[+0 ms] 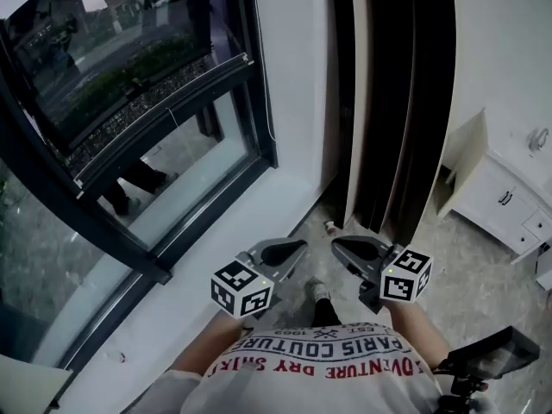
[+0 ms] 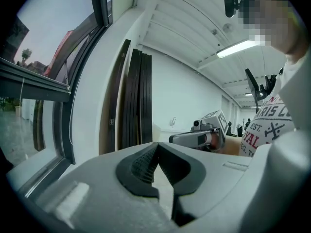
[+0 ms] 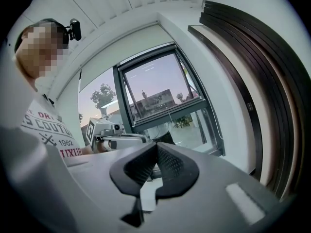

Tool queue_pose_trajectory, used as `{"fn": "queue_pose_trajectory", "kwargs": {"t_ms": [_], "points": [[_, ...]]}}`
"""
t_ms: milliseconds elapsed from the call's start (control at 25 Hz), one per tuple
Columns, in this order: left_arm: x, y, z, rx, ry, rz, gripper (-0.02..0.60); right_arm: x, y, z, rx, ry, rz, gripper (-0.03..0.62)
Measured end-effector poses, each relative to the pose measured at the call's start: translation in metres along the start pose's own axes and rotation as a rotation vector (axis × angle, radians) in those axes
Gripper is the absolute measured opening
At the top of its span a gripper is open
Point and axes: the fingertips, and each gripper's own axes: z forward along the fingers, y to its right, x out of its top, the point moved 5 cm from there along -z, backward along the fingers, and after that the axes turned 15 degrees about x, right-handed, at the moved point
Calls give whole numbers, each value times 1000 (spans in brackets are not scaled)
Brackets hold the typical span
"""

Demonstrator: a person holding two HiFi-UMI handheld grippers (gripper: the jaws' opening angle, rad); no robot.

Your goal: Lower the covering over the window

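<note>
The window [image 1: 129, 102] has a dark frame and bare glass, and no covering shows over it in any view. A thin cord [image 1: 183, 110] hangs at its crossbar. My left gripper [image 1: 302, 247] and right gripper [image 1: 335, 245] are held close in front of my chest, side by side, tips pointing away from me, well short of the glass. The left gripper [image 2: 156, 144] has its jaws together with nothing between them. The right gripper [image 3: 156, 144] is likewise shut and empty. In the left gripper view the window [image 2: 29, 81] lies to the left; in the right gripper view the window [image 3: 160, 96] lies ahead.
A white sill [image 1: 216, 266] runs below the glass. Tall dark boards [image 1: 397, 102] lean on the wall past the window's end. At the right stands a white cabinet [image 1: 500, 198]. My feet [image 1: 321, 296] rest on grey floor. A black device [image 1: 492, 356] sits at the lower right.
</note>
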Motion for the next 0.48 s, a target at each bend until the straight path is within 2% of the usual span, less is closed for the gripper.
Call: {"fn": "queue_pose_trajectory", "kwargs": {"t_ms": [280,480], "points": [[24,-49,92,-22,-4,-15,2,26,118,16,52,-2,58,0],[55,-104,165,24,11,-32,2,67,204,24,56,9,47,0]]}}
